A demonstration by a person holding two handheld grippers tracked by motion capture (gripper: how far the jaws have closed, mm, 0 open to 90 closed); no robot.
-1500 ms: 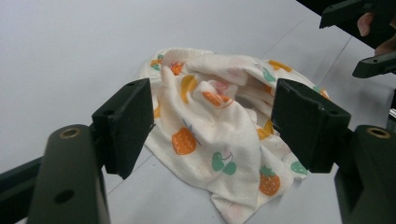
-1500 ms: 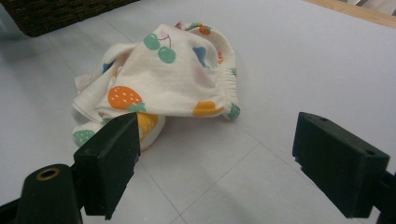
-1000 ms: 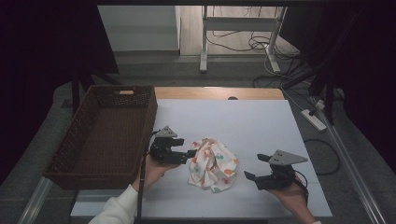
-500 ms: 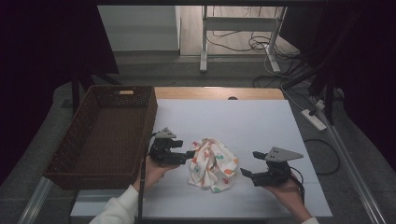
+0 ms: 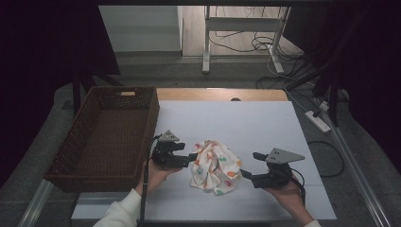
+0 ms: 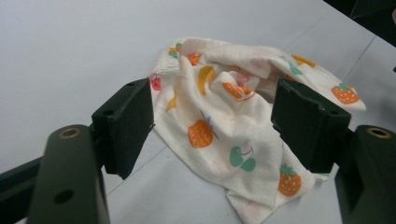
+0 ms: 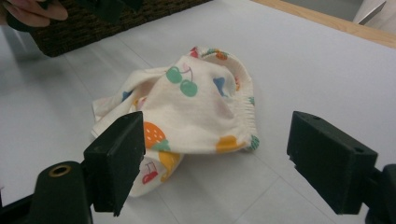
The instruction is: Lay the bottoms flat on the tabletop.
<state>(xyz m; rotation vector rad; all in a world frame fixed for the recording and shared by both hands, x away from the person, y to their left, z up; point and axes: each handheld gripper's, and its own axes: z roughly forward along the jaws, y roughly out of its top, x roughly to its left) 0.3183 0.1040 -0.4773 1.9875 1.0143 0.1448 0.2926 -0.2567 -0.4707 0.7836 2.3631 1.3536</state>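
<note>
Basket comes first on the left, a brown woven one with its near corner just beside our left tool. That tool lies low over the white surface with its jaws spread, and in the left gripper view the cloth sits between the black pads without either pad pressing on it. So we read it as open and holding nothing.

The cloth lies crumpled in a loose heap on the near half of the surface, between our two tools and apart from the basket. It is a pale fabric printed with fruit, and a gathered, elastic-looking hem shows at its right side in the right gripper view.

Our right tool rests just right of the heap, jaws wide apart and empty, pointing at the hem side.

We judge the cloth light, soft and limp: it should sag and unfold when lifted, will not break, and may slide a little on the smooth surface. A raised fold or the thicker hem looks like the best place to pinch, since a flat single layer could slip past the pads. Taking an edge on each side should let us spread it.
</note>
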